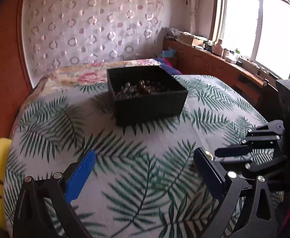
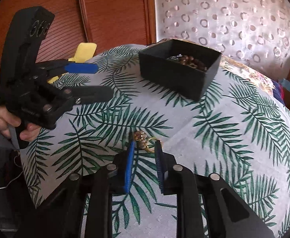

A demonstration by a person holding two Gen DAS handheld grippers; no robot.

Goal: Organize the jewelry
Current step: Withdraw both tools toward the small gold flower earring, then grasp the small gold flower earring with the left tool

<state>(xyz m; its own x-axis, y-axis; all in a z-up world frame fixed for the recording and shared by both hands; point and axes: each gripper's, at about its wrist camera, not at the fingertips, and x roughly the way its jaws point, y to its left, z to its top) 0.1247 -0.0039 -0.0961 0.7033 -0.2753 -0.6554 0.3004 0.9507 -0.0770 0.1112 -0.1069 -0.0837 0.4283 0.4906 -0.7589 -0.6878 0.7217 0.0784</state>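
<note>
On a leaf-print bed (image 2: 234,138), the left gripper (image 2: 97,79) hovers with fingers wide apart, holding nothing. Right of it, the right gripper (image 2: 145,148) has its fingers partly closed around a gold trinket (image 2: 143,137), apparently picking it up. Next, probably: clamp, lift, carry to the black box (image 2: 176,73) beyond, which holds beads.

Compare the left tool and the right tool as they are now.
The left tool is spread wide with nothing between its fingers; the right tool is narrowed around a gold jewelry piece. The left tool hovers off to the side; the right tool reaches down to the leaf-print bedspread. Both have blue finger pads.
</note>
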